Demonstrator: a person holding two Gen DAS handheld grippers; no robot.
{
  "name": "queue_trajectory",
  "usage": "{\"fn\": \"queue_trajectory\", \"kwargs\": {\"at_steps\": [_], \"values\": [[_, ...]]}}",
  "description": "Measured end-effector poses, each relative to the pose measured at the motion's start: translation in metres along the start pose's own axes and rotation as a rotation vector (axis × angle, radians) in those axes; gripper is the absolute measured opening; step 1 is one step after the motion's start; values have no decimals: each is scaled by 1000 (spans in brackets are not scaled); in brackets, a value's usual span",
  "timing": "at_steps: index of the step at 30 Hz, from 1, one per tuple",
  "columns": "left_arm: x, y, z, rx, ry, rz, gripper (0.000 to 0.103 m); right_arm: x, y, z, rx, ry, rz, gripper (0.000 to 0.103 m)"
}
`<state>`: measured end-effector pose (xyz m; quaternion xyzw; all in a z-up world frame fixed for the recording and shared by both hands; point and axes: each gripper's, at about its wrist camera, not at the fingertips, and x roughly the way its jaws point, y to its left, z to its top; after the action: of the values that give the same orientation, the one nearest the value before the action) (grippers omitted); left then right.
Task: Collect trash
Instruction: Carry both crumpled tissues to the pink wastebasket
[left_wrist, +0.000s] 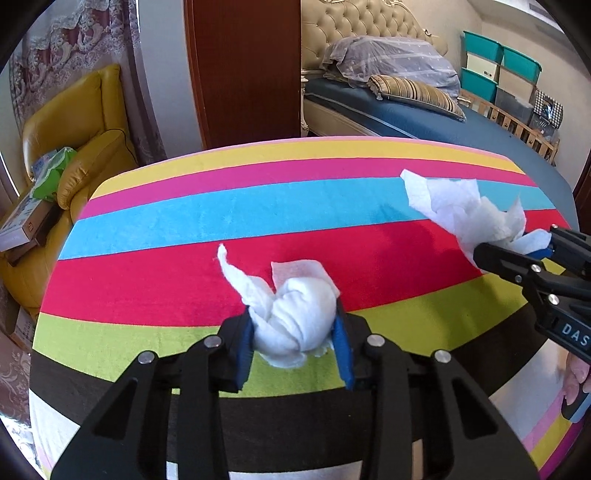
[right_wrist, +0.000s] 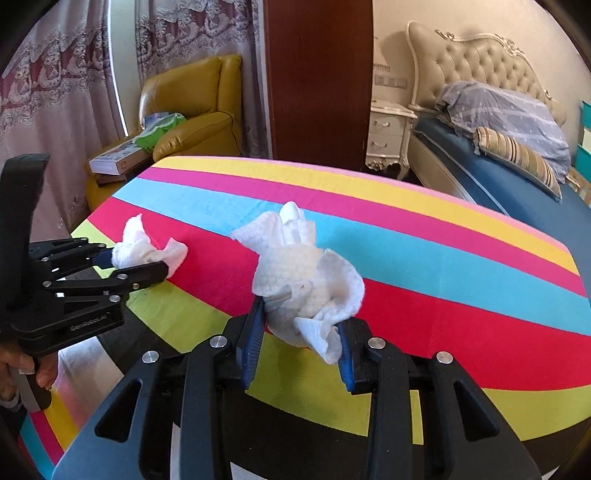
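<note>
My left gripper (left_wrist: 295, 332) is shut on a crumpled white tissue (left_wrist: 295, 314) over the striped cloth (left_wrist: 221, 221). It shows in the right wrist view (right_wrist: 136, 262) at the left, holding that tissue (right_wrist: 140, 247). My right gripper (right_wrist: 301, 332) is shut on a second crumpled white tissue (right_wrist: 303, 280). In the left wrist view the right gripper (left_wrist: 532, 247) comes in from the right edge with its tissue (left_wrist: 461, 210) sticking out toward the blue stripe.
The table with the striped cloth (right_wrist: 443, 258) has a yellow armchair (left_wrist: 81, 122) with boxes and a green pack behind its far left. A dark wooden post (right_wrist: 317, 81), a white nightstand (right_wrist: 388, 136) and a bed (left_wrist: 406, 110) stand beyond the far edge.
</note>
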<state>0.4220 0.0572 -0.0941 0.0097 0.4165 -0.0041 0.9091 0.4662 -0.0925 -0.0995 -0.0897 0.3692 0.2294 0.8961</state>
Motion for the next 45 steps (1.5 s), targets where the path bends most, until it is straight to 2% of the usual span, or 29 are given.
{"fn": "queue_trajectory", "kwargs": {"at_steps": [11, 15, 24, 32, 45], "values": [[-7, 5, -4, -35, -28, 22, 36, 5, -8, 0, 45, 24, -38, 34], [-24, -2, -11, -50, -57, 30, 36, -3, -12, -3, 79, 9, -45, 34], [-95, -39, -64, -31, -181, 27, 37, -76, 2, -49, 100, -69, -41, 34], [-148, -89, -107, 31, -266, -15, 38, -151, 8, -103, 99, -142, -80, 34], [-205, -173, -161, 125, -370, -141, 39, -220, -4, -167, 108, -218, -129, 34]]}}
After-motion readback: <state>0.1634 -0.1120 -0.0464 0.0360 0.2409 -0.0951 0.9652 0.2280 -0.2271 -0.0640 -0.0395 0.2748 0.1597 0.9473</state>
